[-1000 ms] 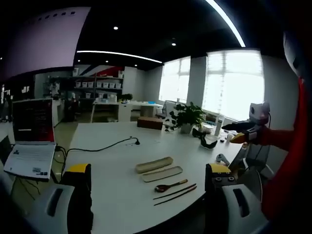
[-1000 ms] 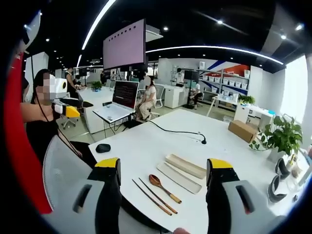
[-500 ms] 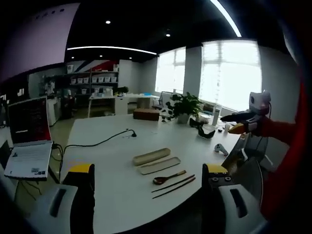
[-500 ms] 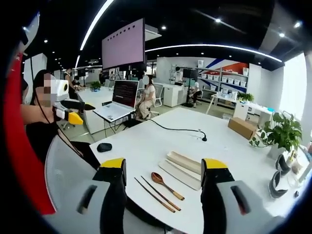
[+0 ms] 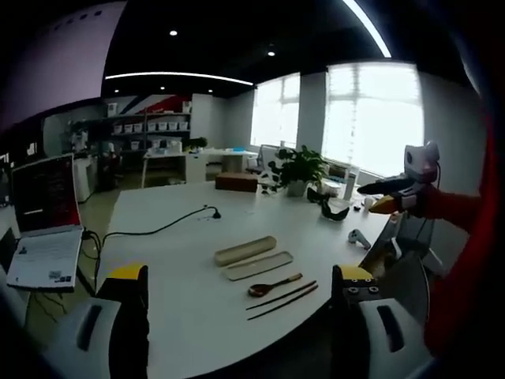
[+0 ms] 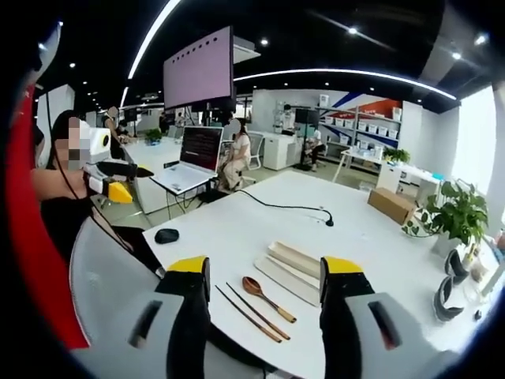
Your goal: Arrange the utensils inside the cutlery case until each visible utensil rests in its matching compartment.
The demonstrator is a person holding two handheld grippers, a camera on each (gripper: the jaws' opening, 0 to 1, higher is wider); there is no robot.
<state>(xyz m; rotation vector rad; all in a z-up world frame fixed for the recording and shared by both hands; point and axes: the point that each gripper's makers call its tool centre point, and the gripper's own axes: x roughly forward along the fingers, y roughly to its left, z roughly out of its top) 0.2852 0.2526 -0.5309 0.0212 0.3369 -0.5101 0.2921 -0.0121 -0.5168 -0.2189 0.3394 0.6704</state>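
On the white table [image 5: 181, 237] lie a beige cutlery case lid [image 5: 245, 250], its flat open tray [image 5: 259, 265], a brown wooden spoon [image 5: 273, 285] and a pair of dark chopsticks [image 5: 282, 300], all side by side near the front edge. The right gripper view has the same set: lid [image 6: 296, 255], tray [image 6: 282, 279], spoon [image 6: 267, 297], chopsticks [image 6: 248, 311]. My left gripper [image 5: 241, 284] hovers open well above and short of them. My right gripper [image 6: 264, 272] is open too, with nothing held. The other gripper [image 5: 398, 195] comes in from the right; [image 6: 110, 178] marks the left gripper.
A black cable with a plug [image 5: 158, 230] crosses the table. A laptop [image 5: 46, 237] stands at the left, a brown box [image 5: 237, 183], a potted plant [image 5: 298, 172] and headphones [image 5: 331, 212] at the far side. A black mouse [image 6: 166, 235] lies near the edge. People sit beyond.
Both cameras shifted slightly; the utensils lie as before. The right gripper's jaws have drawn a little closer together while staying open.
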